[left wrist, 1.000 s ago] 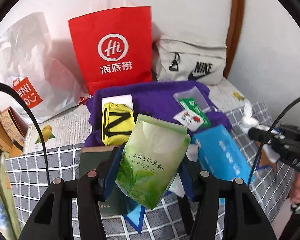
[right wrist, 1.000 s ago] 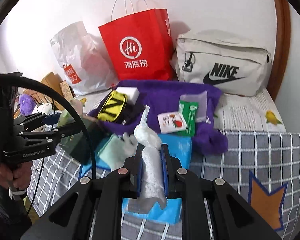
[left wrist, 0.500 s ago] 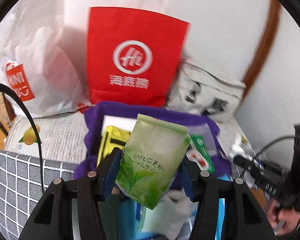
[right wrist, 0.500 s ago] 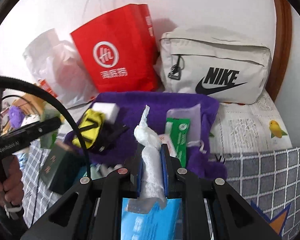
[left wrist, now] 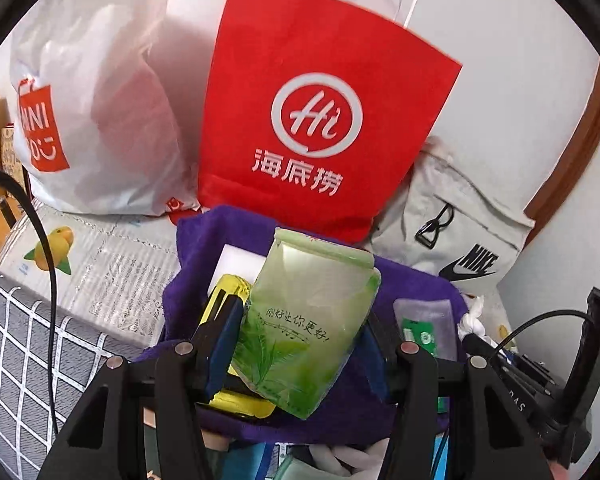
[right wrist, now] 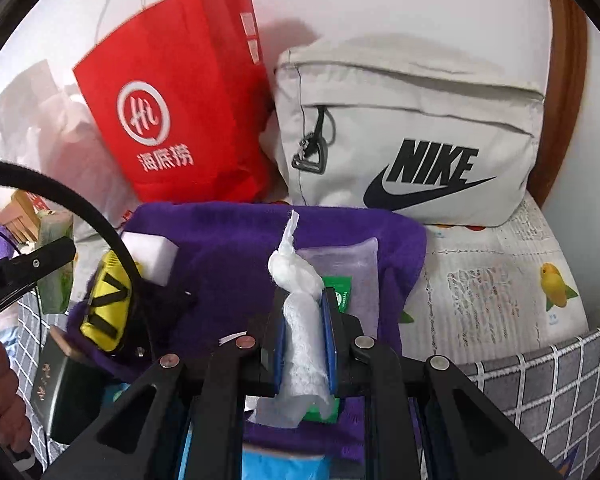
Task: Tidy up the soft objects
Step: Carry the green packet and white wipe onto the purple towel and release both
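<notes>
Left gripper [left wrist: 300, 344] pinching green tissue pack [left wrist: 304, 332], right gripper [right wrist: 304, 340] pinching twisted white tissue [right wrist: 300, 320], both above purple towel [right wrist: 228, 248]. Could slip free: thin tissue, loose hold.

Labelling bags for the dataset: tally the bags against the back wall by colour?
Red paper bag: 1
White plastic bag: 1
Grey Nike bag: 1
Total: 3

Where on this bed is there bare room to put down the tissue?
Bare sheet lies right of the purple towel, below the Nike bag. A smaller patch sits left of the towel, under the white bag. The towel itself is crowded.
</notes>
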A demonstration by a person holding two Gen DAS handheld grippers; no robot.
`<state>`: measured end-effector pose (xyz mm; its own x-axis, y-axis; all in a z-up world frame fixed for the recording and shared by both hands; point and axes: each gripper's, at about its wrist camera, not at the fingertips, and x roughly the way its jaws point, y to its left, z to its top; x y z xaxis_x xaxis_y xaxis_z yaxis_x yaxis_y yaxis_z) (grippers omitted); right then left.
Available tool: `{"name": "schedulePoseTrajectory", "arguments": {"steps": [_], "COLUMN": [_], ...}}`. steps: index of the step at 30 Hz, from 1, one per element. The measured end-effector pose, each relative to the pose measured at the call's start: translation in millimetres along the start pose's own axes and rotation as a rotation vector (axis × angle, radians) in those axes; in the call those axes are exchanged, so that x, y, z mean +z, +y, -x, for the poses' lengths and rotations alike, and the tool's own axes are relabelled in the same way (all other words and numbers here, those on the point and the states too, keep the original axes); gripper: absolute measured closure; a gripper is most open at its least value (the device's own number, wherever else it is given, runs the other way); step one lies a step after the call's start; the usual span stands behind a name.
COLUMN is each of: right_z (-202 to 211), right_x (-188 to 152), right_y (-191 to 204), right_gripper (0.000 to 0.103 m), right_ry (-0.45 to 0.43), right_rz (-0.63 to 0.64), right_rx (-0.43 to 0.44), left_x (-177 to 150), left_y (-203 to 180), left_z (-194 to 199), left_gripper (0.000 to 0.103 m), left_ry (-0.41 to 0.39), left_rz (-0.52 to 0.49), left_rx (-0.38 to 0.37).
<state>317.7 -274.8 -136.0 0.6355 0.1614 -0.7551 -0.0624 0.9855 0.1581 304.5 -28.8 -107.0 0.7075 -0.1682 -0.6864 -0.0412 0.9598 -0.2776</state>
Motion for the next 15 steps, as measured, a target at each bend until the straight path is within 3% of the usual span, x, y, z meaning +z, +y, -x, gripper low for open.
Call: {"name": "schedulePoseTrajectory", "arguments": {"steps": [15], "right_z": [-56.3], "right_x": [3.9], "right_y": [-17.5], "right_gripper": [0.087], "right_ry": [0.172], "right_rz": [0.022], "right_rx": [0.012], "left_x": [-1.9], "left_y": [-19.2], "left_z": [-38.9], "left_gripper": [0.050], "left_ry": [0.069], "left_rz": [0.020], "left_rx": [-0.004]}}
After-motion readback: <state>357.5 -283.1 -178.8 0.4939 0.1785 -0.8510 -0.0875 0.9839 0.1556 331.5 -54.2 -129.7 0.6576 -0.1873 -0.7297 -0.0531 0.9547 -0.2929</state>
